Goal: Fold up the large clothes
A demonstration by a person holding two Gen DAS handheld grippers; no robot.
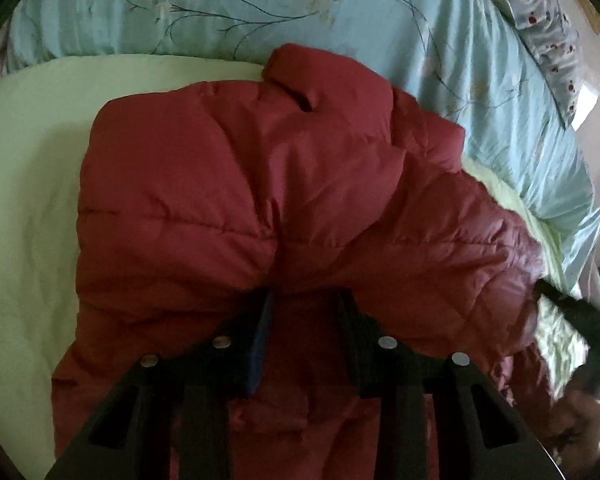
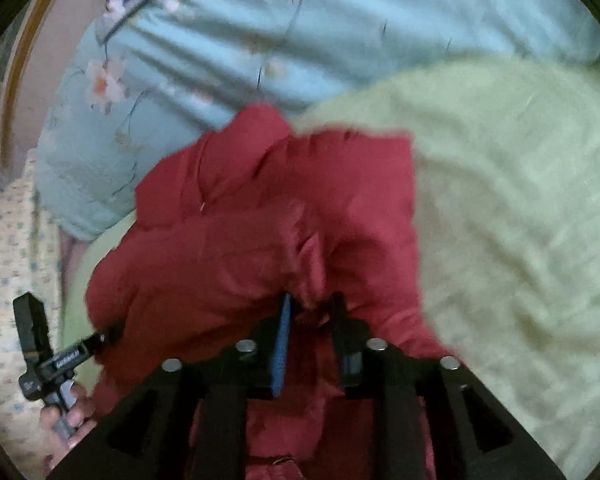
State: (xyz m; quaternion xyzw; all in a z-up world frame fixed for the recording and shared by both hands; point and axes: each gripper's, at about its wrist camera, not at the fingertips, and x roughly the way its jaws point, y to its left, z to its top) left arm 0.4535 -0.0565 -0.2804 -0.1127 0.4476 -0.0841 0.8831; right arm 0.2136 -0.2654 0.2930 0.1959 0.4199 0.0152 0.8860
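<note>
A dark red puffer jacket (image 1: 236, 184) lies bunched on a pale green sheet (image 1: 24, 200). My left gripper (image 1: 306, 300) is shut on a fold of the jacket near its lower edge. In the right wrist view the same jacket (image 2: 228, 240) fills the middle over the green sheet (image 2: 512, 216). My right gripper (image 2: 312, 304) is shut on a pinch of jacket fabric. The left gripper's body (image 2: 56, 356) and the hand holding it show at the lower left of the right wrist view. The right gripper shows as a dark shape (image 1: 580, 320) at the right edge of the left wrist view.
A light blue floral duvet (image 1: 260, 4) lies along the far side of the bed, also in the right wrist view (image 2: 340, 28). A patterned pillow (image 1: 548, 32) sits at the far right. A wooden bed frame (image 2: 16, 72) runs at the left.
</note>
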